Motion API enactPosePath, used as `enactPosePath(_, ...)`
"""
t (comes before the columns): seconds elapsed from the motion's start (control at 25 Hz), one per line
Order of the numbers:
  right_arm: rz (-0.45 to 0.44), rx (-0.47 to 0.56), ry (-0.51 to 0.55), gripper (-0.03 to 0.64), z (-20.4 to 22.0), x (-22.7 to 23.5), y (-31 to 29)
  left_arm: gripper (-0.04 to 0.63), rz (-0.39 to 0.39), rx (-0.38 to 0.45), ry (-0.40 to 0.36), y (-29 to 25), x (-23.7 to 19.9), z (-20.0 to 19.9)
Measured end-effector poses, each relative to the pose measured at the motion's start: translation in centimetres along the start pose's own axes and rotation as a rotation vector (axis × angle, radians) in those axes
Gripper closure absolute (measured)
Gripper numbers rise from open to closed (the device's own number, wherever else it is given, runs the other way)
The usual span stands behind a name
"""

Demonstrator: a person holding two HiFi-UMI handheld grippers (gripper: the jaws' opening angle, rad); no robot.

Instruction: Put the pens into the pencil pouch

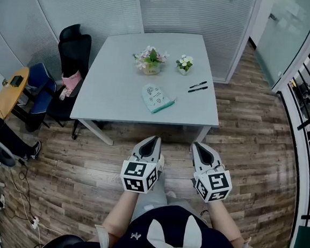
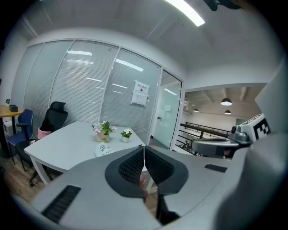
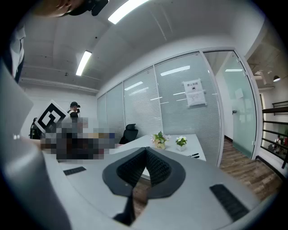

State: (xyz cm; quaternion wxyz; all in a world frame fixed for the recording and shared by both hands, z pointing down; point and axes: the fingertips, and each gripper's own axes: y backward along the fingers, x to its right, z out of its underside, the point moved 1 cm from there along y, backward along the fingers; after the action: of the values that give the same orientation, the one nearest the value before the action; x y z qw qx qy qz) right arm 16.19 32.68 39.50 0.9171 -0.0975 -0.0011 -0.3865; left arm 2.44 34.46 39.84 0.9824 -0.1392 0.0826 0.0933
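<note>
Pens (image 1: 197, 87), pouch (image 1: 157, 98) on table (image 1: 115, 90), well ahead of left tool (image 1: 153, 139), right tool (image 1: 197, 145); both clenched, empty.

L gripper (image 1: 153, 140) & R gripper (image 1: 197, 145): grey shells, blk ribbed pads (image 2: 132, 167), cubes (image 1: 138, 177) w/ blk-white square markers. Ahead of both: table (image 1: 114, 98) pale grey-white; pencil pouch (image 1: 157, 98) whitish-mint, teal edge, small dark print. Pens (image 1: 198, 87) blk, ahead of R gripper. Flowers (image 1: 151, 57) pink/white, green leaves. Floor (image 1: 86, 169) below: brown wood planks.
</note>
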Motion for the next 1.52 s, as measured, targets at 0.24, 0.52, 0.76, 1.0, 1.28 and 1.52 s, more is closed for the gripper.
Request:
enactPosePath(0.24, 0.002, 0.000, 0.022, 0.612, 0.0, 1.1, -1.4, 0.572, 0.015, -0.009, -0.004, -1.7, -0.1, -0.4)
enactPosePath(0.52, -0.012, -0.012, 0.025, 0.611, -0.2, 2.9, -3.4, 0.571, 0.068, -0.016, -0.037, -4.3, 0.4, -0.8)
enactPosePath(0.76, -0.027, -0.029, 0.003, 0.496, -0.2, 4.6, -5.2, 0.416, 0.085, -0.057, -0.047, -6.7, 0.0, -0.7)
enactPosePath(1.0, -0.030, -0.062, -0.018, 0.468, 0.2, 6.5, -7.3, 0.393, 0.065, -0.102, -0.068, -8.7, -2.0, -0.6)
enactPosePath(1.28, -0.042, -0.098, -0.042, 0.463, 1.0, 8.5, -10.8, 0.393, 0.051, -0.180, -0.090, -12.0, -4.9, -0.2)
enactPosePath(1.52, -0.040, -0.143, -0.062, 0.463, 1.4, 10.1, -13.7, 0.393, 0.076, -0.274, -0.104, -15.4, -7.0, 0.8)
